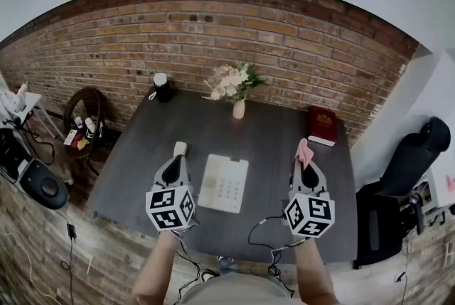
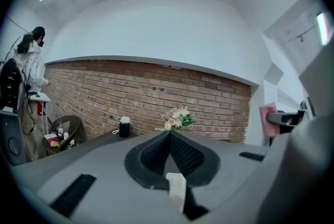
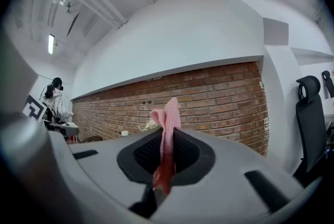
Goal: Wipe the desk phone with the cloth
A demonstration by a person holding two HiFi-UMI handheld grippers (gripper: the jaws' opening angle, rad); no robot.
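The white desk phone (image 1: 225,183) lies flat on the dark table (image 1: 270,154), between my two grippers. My left gripper (image 1: 178,156) is to the phone's left, raised and shut on a white handset (image 1: 180,148). In the left gripper view the handset (image 2: 177,191) sits low between the closed jaws of the left gripper (image 2: 169,134). My right gripper (image 1: 304,158) is to the phone's right, shut on a pink cloth (image 1: 304,151). In the right gripper view the cloth (image 3: 168,134) stands up out of the right gripper (image 3: 167,140). Both grippers tilt up toward the brick wall.
A vase of flowers (image 1: 238,106) stands at the table's back middle, a black jar (image 1: 162,88) at its back left and a red book (image 1: 322,125) at its back right. A black office chair (image 1: 416,158) is to the right, a round side table (image 1: 84,127) to the left. A person (image 2: 30,61) stands far left.
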